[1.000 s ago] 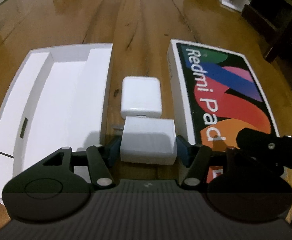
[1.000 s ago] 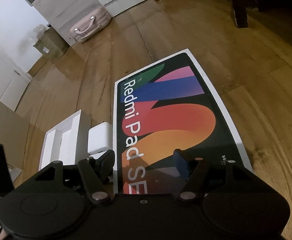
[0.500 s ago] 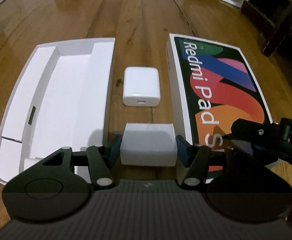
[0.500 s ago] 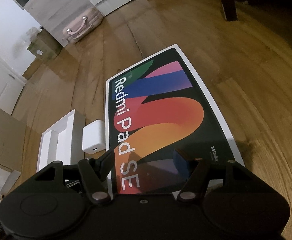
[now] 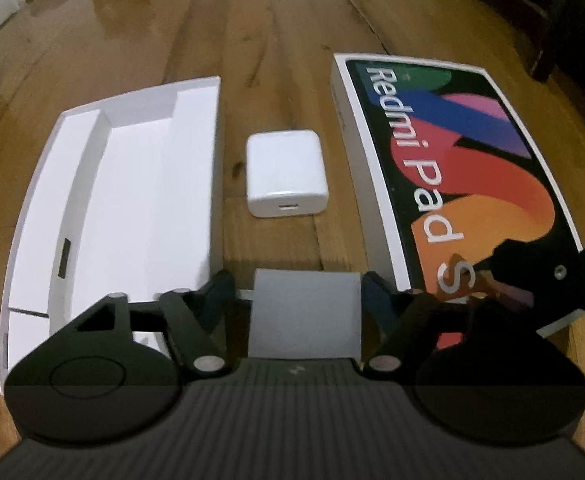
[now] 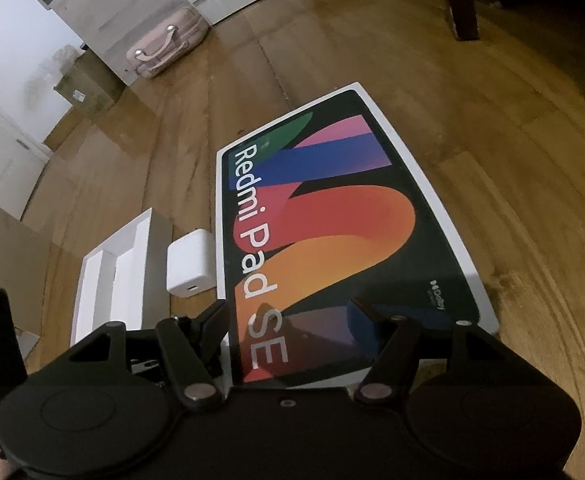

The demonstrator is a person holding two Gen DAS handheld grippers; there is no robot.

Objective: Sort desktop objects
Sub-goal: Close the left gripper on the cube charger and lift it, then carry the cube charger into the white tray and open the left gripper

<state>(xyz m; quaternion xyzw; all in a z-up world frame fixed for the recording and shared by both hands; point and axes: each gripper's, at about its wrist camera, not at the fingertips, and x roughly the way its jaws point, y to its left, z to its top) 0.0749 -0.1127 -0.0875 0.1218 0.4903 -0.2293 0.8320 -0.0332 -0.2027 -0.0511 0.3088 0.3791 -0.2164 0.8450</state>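
The small white box (image 5: 306, 312) sits between the fingers of the left gripper (image 5: 298, 292), low over the wood floor (image 5: 276, 40). The jaws are opening. There is a dark gap on the left side of the box, so the pads are letting go; on the right side the view is too dark to tell if the pad touches it. Just past the box lies the white charger (image 5: 286, 178), flat on the floor, with its little port facing the camera. To the left is the open white tray (image 5: 132, 184), with long slots inside. To the right is the big tablet box (image 5: 444, 168) with bright colors and the words Redmi Pad on its lid. The right gripper (image 6: 288, 320) hangs over the near end of that tablet box with its fingers spread and nothing between them. To do this step well, I think the left hand should let the jaws open all the way first, then lift straight up. That way the pads will not drag the small box or bump the charger. The right hand should keep clear.
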